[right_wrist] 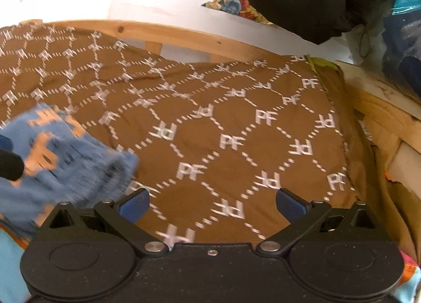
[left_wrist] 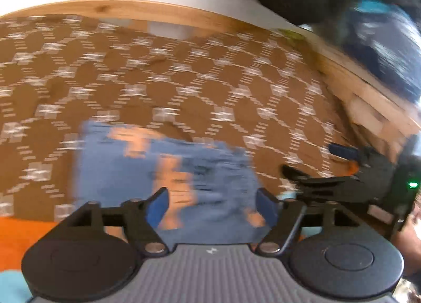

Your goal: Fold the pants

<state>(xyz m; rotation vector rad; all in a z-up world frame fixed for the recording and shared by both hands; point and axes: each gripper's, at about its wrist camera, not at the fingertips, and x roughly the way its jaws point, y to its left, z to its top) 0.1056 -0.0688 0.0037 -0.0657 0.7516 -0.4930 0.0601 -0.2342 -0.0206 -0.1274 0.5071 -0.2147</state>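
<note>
Pants [left_wrist: 163, 171], blue with orange patches, lie in a folded bundle on the brown patterned bedspread [right_wrist: 236, 124], at its near left. We hold the left hand-held gripper [left_wrist: 213, 204] over them with jaws wide and empty; the right hand-held gripper [right_wrist: 213, 205] is equally open over bare cloth. We should press the fold flat, edges aligned. Wide room lies right and far, up to the wooden bed frame [right_wrist: 184, 33].

Left gripper [left_wrist: 213, 204] jaws spread wide, nothing clamped; right gripper [right_wrist: 213, 204] jaws wide apart, empty.
</note>
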